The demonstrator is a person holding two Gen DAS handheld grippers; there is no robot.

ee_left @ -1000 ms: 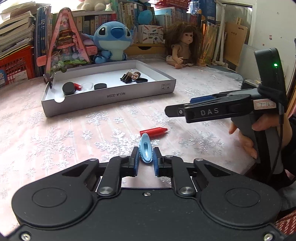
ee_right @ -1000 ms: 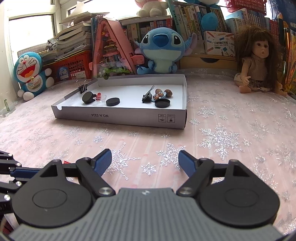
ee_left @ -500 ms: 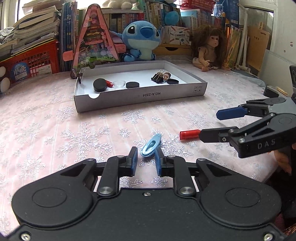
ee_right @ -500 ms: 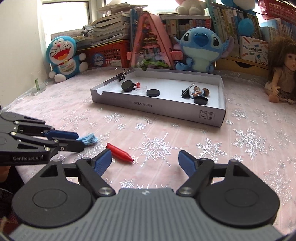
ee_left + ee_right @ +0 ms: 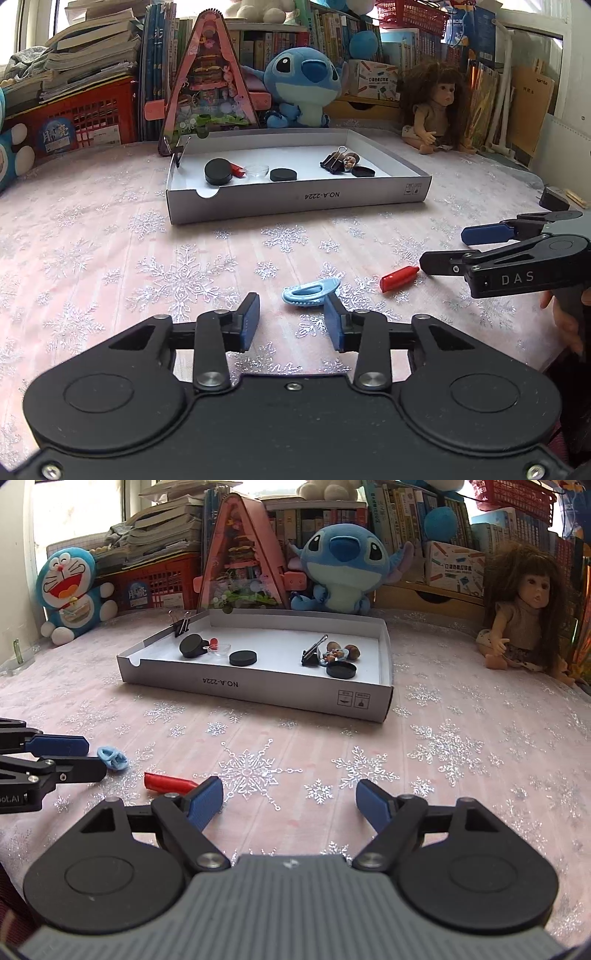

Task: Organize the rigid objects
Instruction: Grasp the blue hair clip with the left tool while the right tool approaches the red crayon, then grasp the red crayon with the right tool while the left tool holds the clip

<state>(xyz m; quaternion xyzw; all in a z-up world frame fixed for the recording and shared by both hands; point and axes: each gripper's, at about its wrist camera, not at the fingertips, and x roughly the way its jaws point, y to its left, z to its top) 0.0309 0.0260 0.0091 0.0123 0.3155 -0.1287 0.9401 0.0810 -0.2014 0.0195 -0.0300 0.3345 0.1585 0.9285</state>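
Now the left gripper (image 5: 290,319) hangs low over the tablecloth (image 5: 92,240), jaws spread and empty, blue clip (image 5: 309,292) lying at its twelve o'clock, red cap (image 5: 399,278) at two, while the right gripper (image 5: 290,803) gapes wide, holding nothing.
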